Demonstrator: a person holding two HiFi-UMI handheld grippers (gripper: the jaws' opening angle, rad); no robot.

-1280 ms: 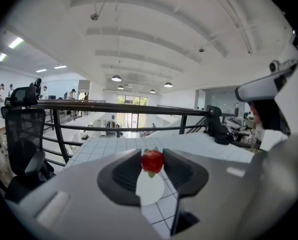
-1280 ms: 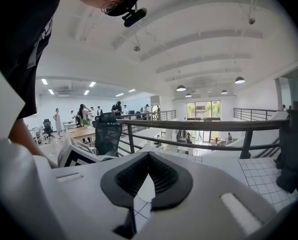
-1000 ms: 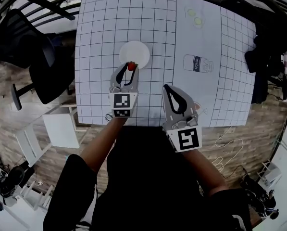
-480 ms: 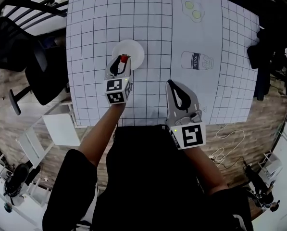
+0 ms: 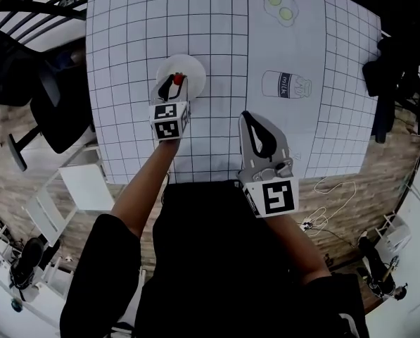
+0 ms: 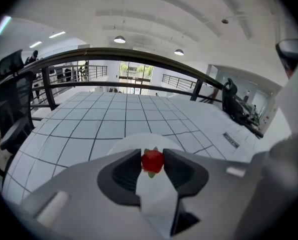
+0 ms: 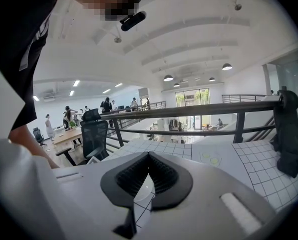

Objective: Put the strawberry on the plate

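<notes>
Our left claw (image 6: 152,157) pinches the strawberry (image 6: 152,162) just over the plate (image 5: 193,69), at 10 o'clock on the tabletop (image 5: 217,41). We should lower it softly, then let go so it won't roll. Our right claw (image 5: 247,118), at 5 o'clock, is closed and empty.

Left gripper (image 6: 152,155): both fingers (image 6: 123,173) closed on the strawberry (image 6: 152,162), held at the tips, red with a green leaf showing below. White plate (image 6: 131,143) lies on the worktop (image 6: 114,119) directly beyond the tips. Worktop surface white with a black grid. Dark curved railing (image 6: 139,59) past the far edge. Black office chair (image 6: 11,109) at the left.
</notes>
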